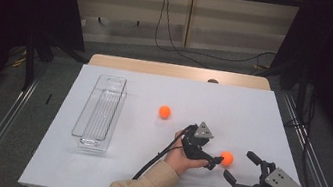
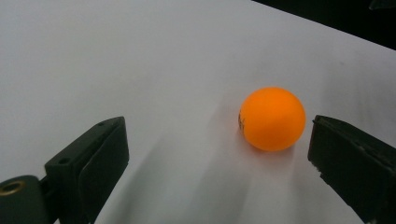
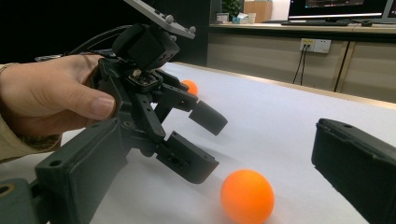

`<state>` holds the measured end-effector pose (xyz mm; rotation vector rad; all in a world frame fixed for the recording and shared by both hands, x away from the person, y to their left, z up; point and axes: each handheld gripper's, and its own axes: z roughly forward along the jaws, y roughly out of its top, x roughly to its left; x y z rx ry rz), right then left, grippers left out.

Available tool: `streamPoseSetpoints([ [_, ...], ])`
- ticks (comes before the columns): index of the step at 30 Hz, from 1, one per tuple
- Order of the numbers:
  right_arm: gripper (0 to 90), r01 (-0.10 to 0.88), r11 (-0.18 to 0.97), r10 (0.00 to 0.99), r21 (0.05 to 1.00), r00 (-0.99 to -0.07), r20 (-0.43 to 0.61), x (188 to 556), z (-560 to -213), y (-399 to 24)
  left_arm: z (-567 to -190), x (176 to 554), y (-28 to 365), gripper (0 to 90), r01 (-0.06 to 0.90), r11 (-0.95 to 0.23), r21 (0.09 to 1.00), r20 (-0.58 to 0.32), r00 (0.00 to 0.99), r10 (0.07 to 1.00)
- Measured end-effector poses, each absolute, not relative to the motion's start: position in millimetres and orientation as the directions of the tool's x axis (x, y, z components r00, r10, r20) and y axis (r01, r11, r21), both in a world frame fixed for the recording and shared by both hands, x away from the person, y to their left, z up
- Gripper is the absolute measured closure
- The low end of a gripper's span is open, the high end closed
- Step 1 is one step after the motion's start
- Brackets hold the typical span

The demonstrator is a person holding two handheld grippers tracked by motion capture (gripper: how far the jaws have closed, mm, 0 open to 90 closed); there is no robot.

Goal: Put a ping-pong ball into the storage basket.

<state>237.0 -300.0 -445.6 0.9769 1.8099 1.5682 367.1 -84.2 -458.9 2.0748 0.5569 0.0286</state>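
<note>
Up close, the ball (image 2: 272, 119) bears a dark mark.

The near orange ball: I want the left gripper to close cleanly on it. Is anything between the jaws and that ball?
Nothing visible. The ball sits on bare table inside the open left gripper, much nearer one jaw than the other.

No readable text or labels

Two balls, near (image 1: 227, 158) and far (image 1: 165, 112), are orange; both grippers (image 1: 217, 160) (image 1: 242, 167) black; the table (image 1: 252, 112) white; the bin (image 1: 99, 113) clear.
</note>
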Motion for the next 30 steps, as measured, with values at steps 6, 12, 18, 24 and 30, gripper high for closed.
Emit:
streamPoseSetpoints([
  [6, 2.0, 0.171, 0.054, 0.809, 0.984, -0.585, 0.057, 237, -446, -300, -458, 366, -88, 8.8, 0.374, -0.456, 0.808, -0.202, 0.902, 0.382],
  [12, 2.0, 0.17, 0.055, 0.809, 0.984, -0.586, 0.056, 237, -446, -300, -458, 365, -94, 9.2, 0.379, -0.468, 0.799, -0.213, 0.905, 0.369],
  [18, 2.0, 0.17, 0.056, 0.808, 0.984, -0.587, 0.056, 237, -446, -300, -458, 368, -96, 13.6, 0.391, -0.467, 0.793, -0.228, 0.902, 0.367],
  [24, 2.0, 0.169, 0.057, 0.808, 0.984, -0.586, 0.054, 237, -445, -300, -457, 368, -97, 16.6, 0.378, -0.474, 0.795, -0.216, 0.907, 0.361],
  [30, 2.0, 0.169, 0.056, 0.808, 0.984, -0.587, 0.055, 237, -446, -300, -460, 369, -100, 19.2, 0.377, -0.481, 0.791, -0.216, 0.909, 0.358],
])
